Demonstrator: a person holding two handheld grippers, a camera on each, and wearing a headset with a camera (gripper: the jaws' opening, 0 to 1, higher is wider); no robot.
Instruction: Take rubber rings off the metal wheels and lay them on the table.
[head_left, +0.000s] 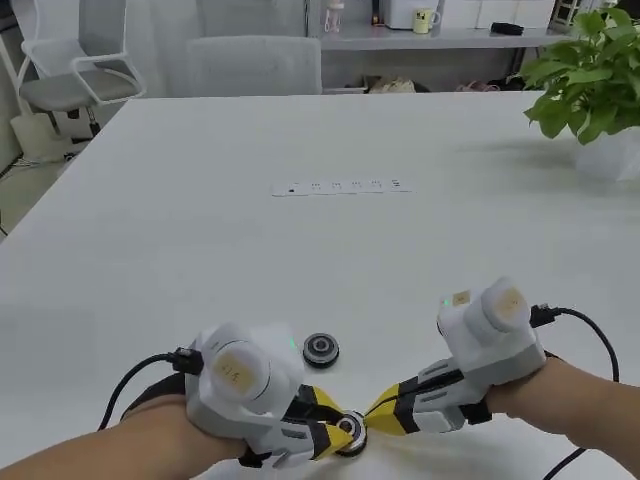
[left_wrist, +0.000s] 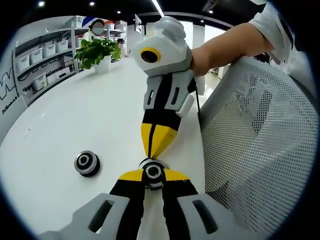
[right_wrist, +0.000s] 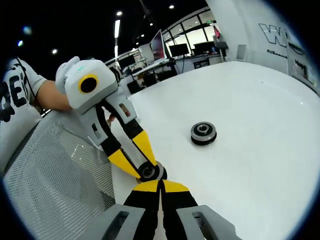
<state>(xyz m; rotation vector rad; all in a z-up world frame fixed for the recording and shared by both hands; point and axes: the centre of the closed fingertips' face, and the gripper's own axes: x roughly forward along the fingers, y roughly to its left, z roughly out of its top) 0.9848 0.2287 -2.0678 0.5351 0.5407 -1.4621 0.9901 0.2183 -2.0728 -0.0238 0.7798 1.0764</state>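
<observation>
While left gripper (left_wrist: 152, 175) clamps a wheel (left_wrist: 153, 171), head view shows a socket strip (head_left: 342, 187).

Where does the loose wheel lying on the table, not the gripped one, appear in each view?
Head view: loose wheel, lower centre, just beyond the gripped wheel.
Left gripper view: lower left, left of the gripped wheel.
Right gripper view: right of centre, up-right of the gripped wheel.
Shared landmark: the gripped wheel.
</observation>
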